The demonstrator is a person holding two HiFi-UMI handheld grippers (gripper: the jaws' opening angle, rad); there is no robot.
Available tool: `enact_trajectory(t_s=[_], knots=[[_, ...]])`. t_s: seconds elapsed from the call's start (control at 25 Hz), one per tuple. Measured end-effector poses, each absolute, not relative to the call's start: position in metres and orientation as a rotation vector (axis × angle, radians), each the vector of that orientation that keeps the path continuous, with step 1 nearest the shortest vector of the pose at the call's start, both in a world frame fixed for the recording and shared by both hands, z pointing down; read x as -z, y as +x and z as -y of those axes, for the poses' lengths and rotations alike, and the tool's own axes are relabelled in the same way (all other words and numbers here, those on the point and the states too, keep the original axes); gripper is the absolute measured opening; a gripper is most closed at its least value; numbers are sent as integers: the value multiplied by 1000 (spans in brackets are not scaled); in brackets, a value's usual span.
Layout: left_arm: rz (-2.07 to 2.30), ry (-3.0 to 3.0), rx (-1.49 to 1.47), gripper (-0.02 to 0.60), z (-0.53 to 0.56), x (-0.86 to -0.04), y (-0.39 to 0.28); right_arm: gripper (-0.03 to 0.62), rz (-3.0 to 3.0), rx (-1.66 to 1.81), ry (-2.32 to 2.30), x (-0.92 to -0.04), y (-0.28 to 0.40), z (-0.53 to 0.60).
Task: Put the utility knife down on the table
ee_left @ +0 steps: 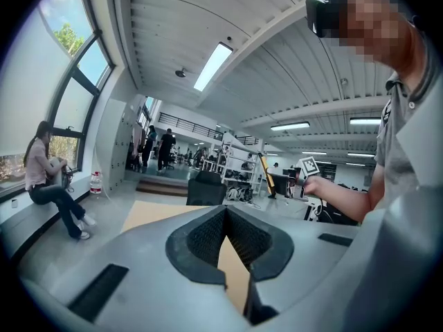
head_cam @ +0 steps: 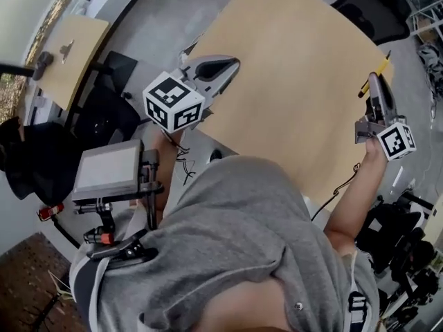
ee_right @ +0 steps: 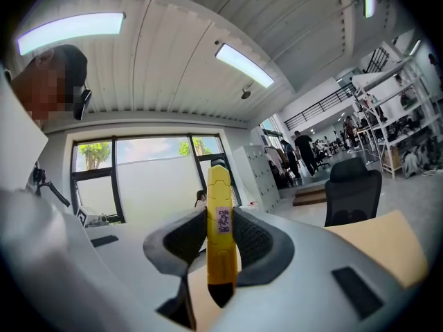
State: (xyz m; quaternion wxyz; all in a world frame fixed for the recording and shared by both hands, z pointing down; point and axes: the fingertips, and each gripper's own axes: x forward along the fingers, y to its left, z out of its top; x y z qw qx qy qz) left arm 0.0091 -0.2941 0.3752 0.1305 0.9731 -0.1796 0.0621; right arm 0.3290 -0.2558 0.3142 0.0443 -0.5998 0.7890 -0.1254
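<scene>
Holding the utility knife [ee_right: 220, 206] over the table's [head_cam: 291, 61] right edge.
Right gripper [ee_right: 221, 244] is gripping it, unreleased; left gripper [ee_left: 225, 216] closed, empty.

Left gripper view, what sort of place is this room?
Likely an open-plan lab or workshop office: long ceiling lights, racks of equipment, an office chair by a wooden table.

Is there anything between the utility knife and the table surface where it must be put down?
Nothing visible. The right gripper holds the utility knife at the right edge of the table, and the wood next to it carries no objects.
</scene>
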Motion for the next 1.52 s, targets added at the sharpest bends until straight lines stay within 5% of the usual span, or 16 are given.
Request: enact_trajectory(t_s=[1.52], knots=[[536,2773,-276,6,291,-395,4,118,-2493,925,-1999,-491,404,406]])
